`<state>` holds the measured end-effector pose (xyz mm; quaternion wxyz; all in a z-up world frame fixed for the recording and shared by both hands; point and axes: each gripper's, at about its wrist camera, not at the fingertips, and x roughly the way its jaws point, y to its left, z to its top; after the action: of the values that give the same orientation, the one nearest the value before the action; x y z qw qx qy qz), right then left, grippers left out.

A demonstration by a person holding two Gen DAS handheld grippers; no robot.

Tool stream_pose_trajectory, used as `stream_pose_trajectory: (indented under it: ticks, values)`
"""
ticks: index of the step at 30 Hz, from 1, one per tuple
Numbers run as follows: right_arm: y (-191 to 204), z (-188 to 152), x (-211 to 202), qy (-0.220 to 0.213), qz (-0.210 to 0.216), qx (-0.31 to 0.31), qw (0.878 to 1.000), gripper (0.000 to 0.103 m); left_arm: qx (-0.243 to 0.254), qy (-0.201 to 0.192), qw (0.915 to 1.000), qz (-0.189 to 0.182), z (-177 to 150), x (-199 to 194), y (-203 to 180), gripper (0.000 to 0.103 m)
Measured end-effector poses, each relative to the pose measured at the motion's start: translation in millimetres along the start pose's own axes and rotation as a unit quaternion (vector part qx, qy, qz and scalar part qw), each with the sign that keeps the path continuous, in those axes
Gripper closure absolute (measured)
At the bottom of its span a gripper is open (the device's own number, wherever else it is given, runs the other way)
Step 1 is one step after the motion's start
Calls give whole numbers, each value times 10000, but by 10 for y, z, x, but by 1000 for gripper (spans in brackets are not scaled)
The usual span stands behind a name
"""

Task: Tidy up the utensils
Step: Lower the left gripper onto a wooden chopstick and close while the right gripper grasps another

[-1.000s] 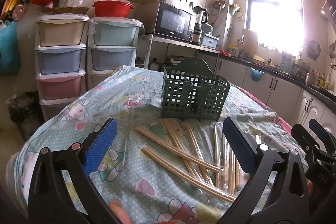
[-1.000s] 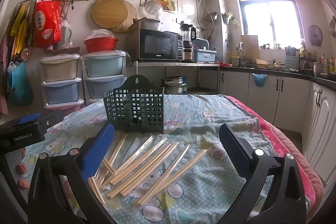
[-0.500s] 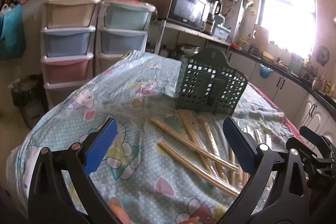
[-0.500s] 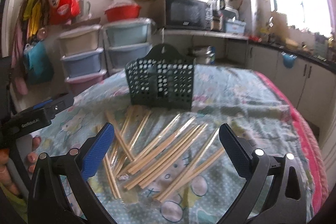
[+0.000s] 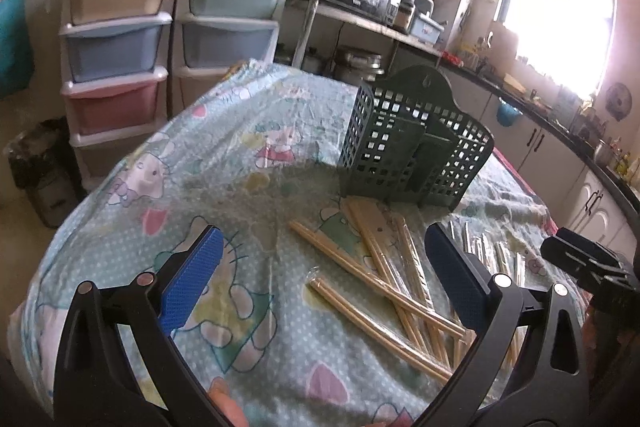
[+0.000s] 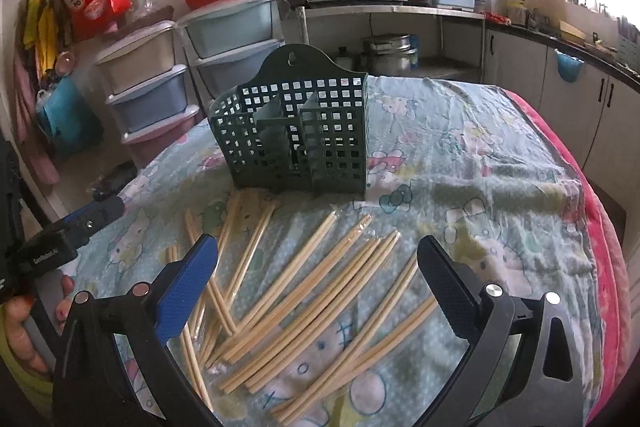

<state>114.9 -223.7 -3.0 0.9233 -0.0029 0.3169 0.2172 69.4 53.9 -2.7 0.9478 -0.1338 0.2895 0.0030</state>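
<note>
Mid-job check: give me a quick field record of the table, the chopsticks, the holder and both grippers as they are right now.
surface: table under a cartoon-print cloth
utensils: wrapped chopsticks scattered loose on the cloth, several crossing, all lying flat
holder: green basket upright beyond the chopsticks, with inner dividers; nothing visible inside
left gripper: jaws wide open, empty, above the near chopsticks
right gripper: jaws wide open, empty, over the chopstick pile
contact: neither gripper is gripping anything
task state: no chopstick in the basket yet
</note>
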Motion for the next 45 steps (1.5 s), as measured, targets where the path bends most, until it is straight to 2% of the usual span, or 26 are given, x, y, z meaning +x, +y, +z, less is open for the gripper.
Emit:
stream_pose_trajectory:
  ticks: [3, 7, 8, 12, 14, 21, 27, 31, 33, 36, 40, 45]
  values:
    - [-42, 94, 97, 189, 22, -57, 9998, 6, -11, 277, 9996, 23, 45, 147, 17, 10]
    - [-149, 179, 287, 489, 91, 14, 9988, 9, -108, 699, 9974, -140, 86, 346, 50, 12]
    - [-175, 199, 342, 567, 82, 34, 9984, 18, -188, 840, 9960, -231, 89, 408, 74, 15]
    - [-283, 255, 574, 916, 288, 216, 9951, 34, -388, 1289, 9902, -362, 71, 597, 122, 31]
    - [-361, 284, 699, 1088, 412, 360, 9926, 46, -493, 1453, 9873, -421, 64, 662, 153, 37]
    - [-614, 343, 1051, 1578, 575, 831, 9823, 65, -900, 1979, 9740, -635, 70, 898, 251, 45]
    - [-685, 362, 1242, 1861, 471, 826, 9779, 67, -1226, 2083, 9681, -664, 114, 1034, 331, 49]
    - [-758, 324, 1421, 2103, 495, 966, 9716, 73, -1289, 2119, 9673, -526, 134, 1122, 382, 61]
    - [-754, 336, 1455, 2078, 493, 944, 9724, 74, -1272, 2119, 9678, -477, 147, 1142, 389, 63]
    - [-760, 336, 1500, 2061, 451, 901, 9733, 83, -1162, 2121, 9697, -349, 164, 1178, 369, 68]
    - [-796, 328, 1496, 1988, 552, 985, 9735, 91, -1009, 2093, 9726, -97, 193, 1235, 364, 87]
    - [-868, 364, 1423, 1817, 807, 1147, 9733, 93, -768, 1983, 9771, 14, 215, 1232, 348, 93]
